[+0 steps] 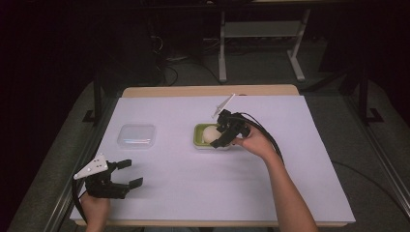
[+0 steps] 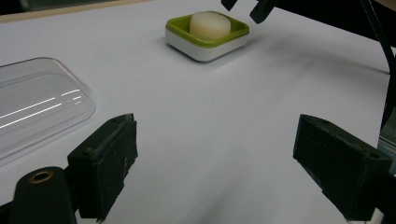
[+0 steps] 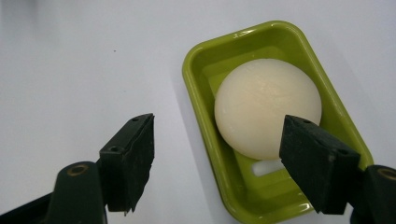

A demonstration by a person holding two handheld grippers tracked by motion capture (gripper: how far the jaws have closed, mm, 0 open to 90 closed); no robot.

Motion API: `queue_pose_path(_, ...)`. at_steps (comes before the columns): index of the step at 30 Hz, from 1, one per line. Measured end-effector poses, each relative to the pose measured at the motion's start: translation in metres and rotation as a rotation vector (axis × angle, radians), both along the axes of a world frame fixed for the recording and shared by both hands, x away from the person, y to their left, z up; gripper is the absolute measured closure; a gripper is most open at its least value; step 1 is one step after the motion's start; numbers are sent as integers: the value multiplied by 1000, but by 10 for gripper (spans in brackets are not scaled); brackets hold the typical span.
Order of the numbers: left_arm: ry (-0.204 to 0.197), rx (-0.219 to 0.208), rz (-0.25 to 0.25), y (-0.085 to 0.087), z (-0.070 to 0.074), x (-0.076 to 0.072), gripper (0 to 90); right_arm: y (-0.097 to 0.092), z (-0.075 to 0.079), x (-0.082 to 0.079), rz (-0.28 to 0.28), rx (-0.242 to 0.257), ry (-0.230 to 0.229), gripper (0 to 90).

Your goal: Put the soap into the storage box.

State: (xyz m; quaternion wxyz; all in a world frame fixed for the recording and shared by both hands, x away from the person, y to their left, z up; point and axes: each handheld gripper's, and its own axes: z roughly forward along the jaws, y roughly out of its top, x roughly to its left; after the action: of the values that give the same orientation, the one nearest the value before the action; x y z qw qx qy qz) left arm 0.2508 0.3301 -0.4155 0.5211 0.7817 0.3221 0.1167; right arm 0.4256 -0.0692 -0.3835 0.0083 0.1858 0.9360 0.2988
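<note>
A round white soap (image 1: 210,133) lies in a green soap dish (image 1: 199,129) with a white base, near the middle of the table. My right gripper (image 1: 221,135) hovers just over the dish's right side, open, with nothing between its fingers. In the right gripper view the soap (image 3: 267,107) sits in the dish (image 3: 205,60), whose near rim lies between my spread jaws (image 3: 224,158). My left gripper (image 1: 133,172) rests open near the front left corner. In its view (image 2: 215,168) the dish (image 2: 207,46) and soap (image 2: 209,24) stand far ahead.
A clear plastic lid (image 1: 136,136) lies flat on the white sheet (image 1: 290,159) left of the dish, and it shows at the left of the left gripper view (image 2: 37,105). The table's wooden back edge (image 1: 208,90) borders a dark floor with desk legs.
</note>
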Motion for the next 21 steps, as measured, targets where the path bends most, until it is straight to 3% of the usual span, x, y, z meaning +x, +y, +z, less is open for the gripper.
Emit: queue_pose_path(21,1,2,1,0,0,0,131,-22,4,-34,30,24,-18,255)
